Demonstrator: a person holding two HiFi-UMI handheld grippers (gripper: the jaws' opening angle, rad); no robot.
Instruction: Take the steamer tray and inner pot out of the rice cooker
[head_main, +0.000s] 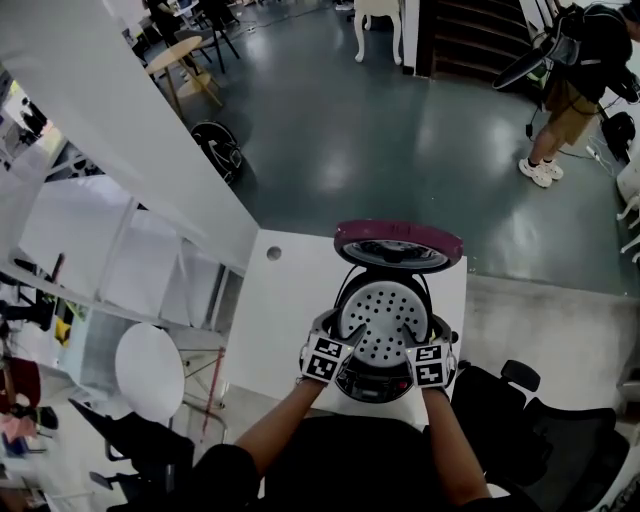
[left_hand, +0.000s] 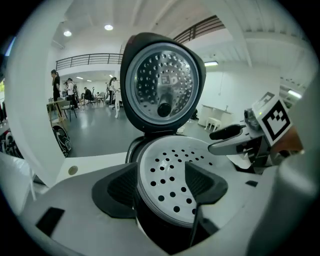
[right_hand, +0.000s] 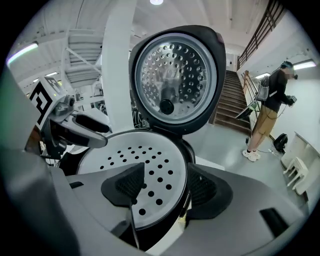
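Note:
The rice cooker stands on a white table with its lid tipped up and back. A white perforated steamer tray lies in its mouth and hides the inner pot. My left gripper is open at the tray's left rim. In the left gripper view the left gripper straddles the steamer tray, one pad outside and one over the holes. My right gripper is open at the right rim. In the right gripper view the right gripper straddles the steamer tray likewise. Neither gripper's pads press on the tray.
The cooker sits near the table's front edge, close to my body. A cable hole marks the far left of the table. A round white stool is at the left, a black chair at the right. A person stands far back right.

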